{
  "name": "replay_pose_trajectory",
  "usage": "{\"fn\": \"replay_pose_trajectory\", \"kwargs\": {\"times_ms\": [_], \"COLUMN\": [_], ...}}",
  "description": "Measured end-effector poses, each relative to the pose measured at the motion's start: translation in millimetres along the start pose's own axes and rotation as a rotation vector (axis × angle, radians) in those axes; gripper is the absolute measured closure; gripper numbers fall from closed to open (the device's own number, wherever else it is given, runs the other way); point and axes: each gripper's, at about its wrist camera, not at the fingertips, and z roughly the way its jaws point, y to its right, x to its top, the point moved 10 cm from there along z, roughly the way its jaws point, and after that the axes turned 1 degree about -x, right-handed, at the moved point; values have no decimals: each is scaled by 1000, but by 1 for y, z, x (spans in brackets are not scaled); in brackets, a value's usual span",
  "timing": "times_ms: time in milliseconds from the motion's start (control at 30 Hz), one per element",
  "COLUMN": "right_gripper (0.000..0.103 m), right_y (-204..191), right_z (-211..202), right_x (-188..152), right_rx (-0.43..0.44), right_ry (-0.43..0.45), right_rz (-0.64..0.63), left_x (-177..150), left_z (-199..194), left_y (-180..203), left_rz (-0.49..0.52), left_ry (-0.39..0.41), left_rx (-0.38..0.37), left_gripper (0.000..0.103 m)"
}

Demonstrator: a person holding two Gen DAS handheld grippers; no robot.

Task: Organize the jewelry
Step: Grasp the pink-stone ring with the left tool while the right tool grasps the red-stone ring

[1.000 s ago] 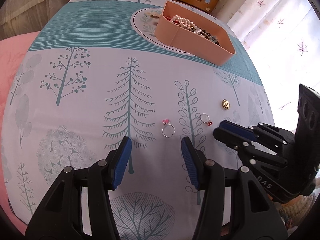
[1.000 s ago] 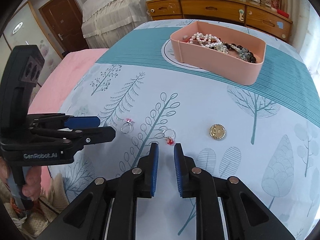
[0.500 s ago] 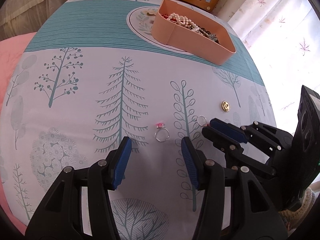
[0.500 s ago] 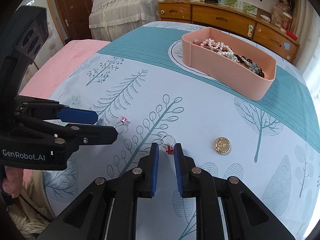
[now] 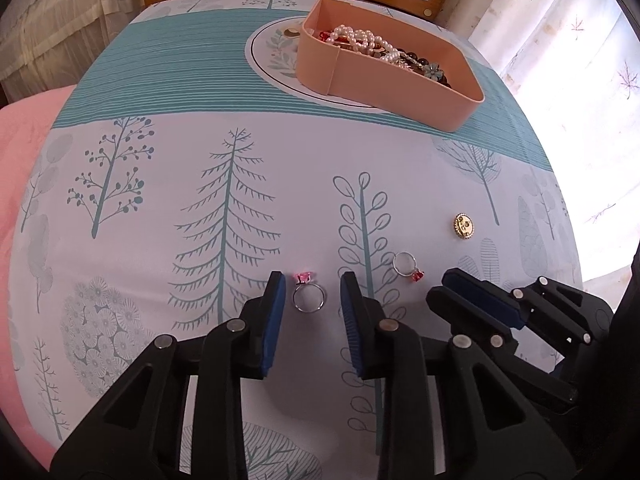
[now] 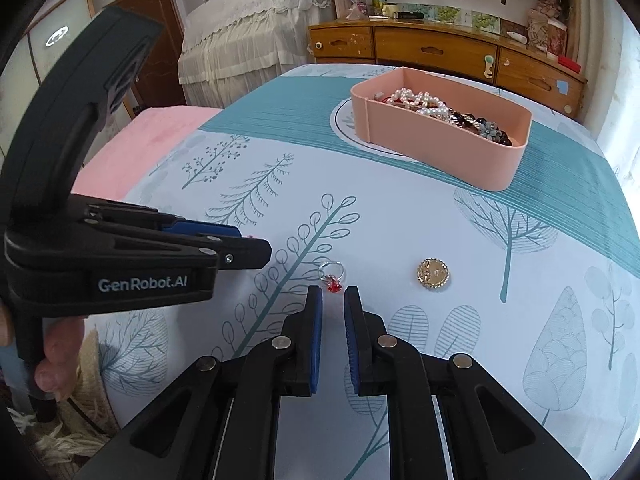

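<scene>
Left gripper gaped wide around pink-stone ring, empty. Right gripper narrowly parted, empty, just behind red-stone ring. Risk: thin rings skidding on slick tablecloth when pads closed.

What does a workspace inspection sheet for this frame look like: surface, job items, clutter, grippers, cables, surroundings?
Surface: tablecloth printed with trees, teal band at the far end.
Job's things: pink-stone ring lying between the left gripper's fingers; red-stone ring just ahead of the right gripper; gold brooch lying apart; pink tray holding a pearl necklace and dark beads.
Clutter: nothing seen.
Grippers: left gripper open around the pink-stone ring; right gripper narrowly open, empty.
Cables: nothing seen.
Surroundings: wooden dresser, bed, curtain.
</scene>
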Motion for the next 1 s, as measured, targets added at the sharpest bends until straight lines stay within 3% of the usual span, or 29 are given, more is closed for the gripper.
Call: {"fn": "replay_pose_trajectory", "kwargs": {"times_ms": [167, 233, 267, 533, 1000], "right_gripper": [91, 91, 91, 82, 82], "right_y": [7, 9, 10, 13, -7], "right_z": [1, 2, 2, 2, 17], "right_x": [-2, -2, -3, -3, 6], "right_rx": [31, 40, 44, 59, 13], "right_ry": [-8, -12, -12, -8, -30], "right_rz": [45, 57, 64, 79, -43], "left_x": [4, 4, 5, 2, -2], "left_z": [4, 5, 5, 1, -13], "left_y": [5, 5, 6, 4, -12], "left_rz": [23, 39, 44, 24, -25], "left_ry": [3, 8, 9, 28, 56], "left_rx": [39, 57, 56, 8, -25], "left_gripper": [78, 91, 92, 92, 92]}}
